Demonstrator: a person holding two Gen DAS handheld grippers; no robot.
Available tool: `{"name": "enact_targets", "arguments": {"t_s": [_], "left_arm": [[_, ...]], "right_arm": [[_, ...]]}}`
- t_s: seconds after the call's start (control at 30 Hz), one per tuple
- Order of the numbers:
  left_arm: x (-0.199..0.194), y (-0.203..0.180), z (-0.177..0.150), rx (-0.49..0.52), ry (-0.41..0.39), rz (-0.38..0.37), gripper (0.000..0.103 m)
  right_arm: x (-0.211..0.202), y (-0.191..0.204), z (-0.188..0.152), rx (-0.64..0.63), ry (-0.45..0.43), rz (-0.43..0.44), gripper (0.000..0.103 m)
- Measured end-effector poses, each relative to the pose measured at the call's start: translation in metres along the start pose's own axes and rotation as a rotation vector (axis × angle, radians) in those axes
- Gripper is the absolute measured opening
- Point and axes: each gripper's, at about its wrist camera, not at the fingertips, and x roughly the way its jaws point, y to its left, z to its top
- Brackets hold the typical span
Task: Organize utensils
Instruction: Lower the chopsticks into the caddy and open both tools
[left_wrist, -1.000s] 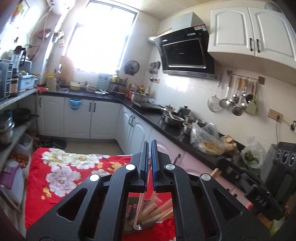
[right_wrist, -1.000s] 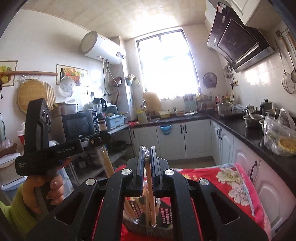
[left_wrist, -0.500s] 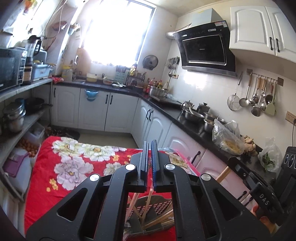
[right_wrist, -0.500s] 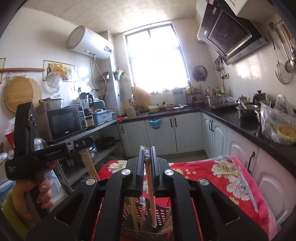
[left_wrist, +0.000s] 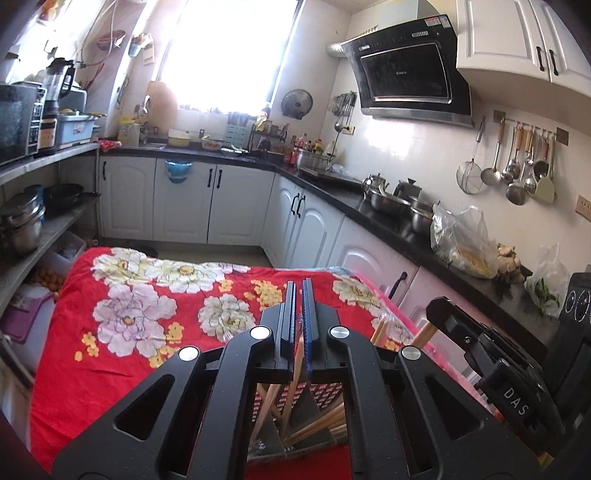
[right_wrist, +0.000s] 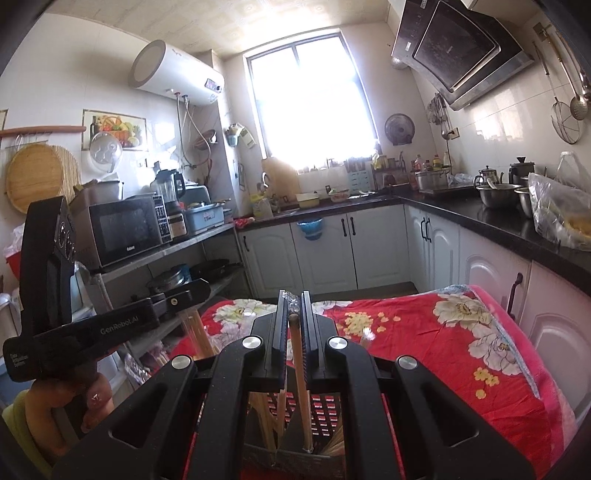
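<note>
Right gripper (right_wrist: 294, 325): jaws pinched on a single wooden chopstick (right_wrist: 300, 384), upright, its top end showing between the pads and its lower tip down inside the perforated utensil basket (right_wrist: 325, 410). Several more chopsticks lean in the same basket.

Left gripper (left_wrist: 298, 317): jaws pressed nearly together on a wooden chopstick (left_wrist: 295, 373) that runs down into the basket. The part between the pads is thin and dark in that view, so the pinch is likely, not certain.

The basket sits on the red floral cloth (left_wrist: 122, 332) covering the table, near its front edge, directly below both grippers.

In the right wrist view the left gripper shows from the side at far left (black body, held by a hand (right_wrist: 66, 406) with a yellow-green sleeve), a chopstick hanging from it.

Background: kitchen counter (right_wrist: 480, 225) with pots and bags.
</note>
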Motion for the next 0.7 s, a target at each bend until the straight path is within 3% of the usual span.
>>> {"name": "enact_targets", "arguments": {"t_s": [0.5, 0.6, 0.7], "left_arm": [[0.001, 0.002, -0.029, -0.011, 0.091, -0.002, 0.002], [-0.004, 0.002, -0.032, -0.016, 0.101, -0.005, 0.014], [-0.012, 0.002, -0.036, -0.013, 0.11, -0.007, 0.019]], "right_arm": [[-0.001, -0.002, -0.019, 0.018, 0.067, -0.02, 0.007], [-0.003, -0.004, -0.022, 0.027, 0.084, -0.03, 0.007], [-0.006, -0.006, -0.026, 0.035, 0.108, -0.041, 0.008]]}}
